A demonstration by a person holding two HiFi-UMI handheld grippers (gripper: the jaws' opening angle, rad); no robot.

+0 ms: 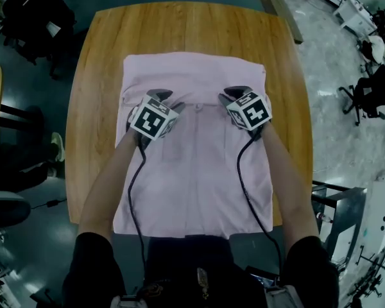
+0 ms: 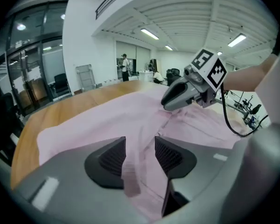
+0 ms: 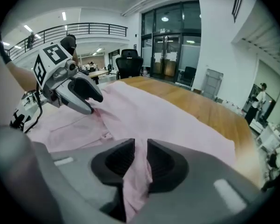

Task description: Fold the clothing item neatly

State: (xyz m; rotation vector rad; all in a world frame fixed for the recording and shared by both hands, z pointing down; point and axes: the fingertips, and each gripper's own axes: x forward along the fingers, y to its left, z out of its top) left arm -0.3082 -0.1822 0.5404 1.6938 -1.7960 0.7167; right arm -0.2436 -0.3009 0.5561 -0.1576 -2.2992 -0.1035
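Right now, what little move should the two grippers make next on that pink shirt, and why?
Probably back both off: the shirt lies flat on the table, and cloth sits loose between the parted jaws of the left gripper and right gripper.

Head view dim, bluish, dark corners. Gripper views brighter, ceiling lights glaring, fisheye edges blurred.

The left gripper and the right gripper have smooth grey bodies of rounded shape. On each one sits a white cube printed with black square markers. The jaw pads are dark and finely ribbed. A thin black cable runs back from each gripper. The person wears a black top with short sleeves.
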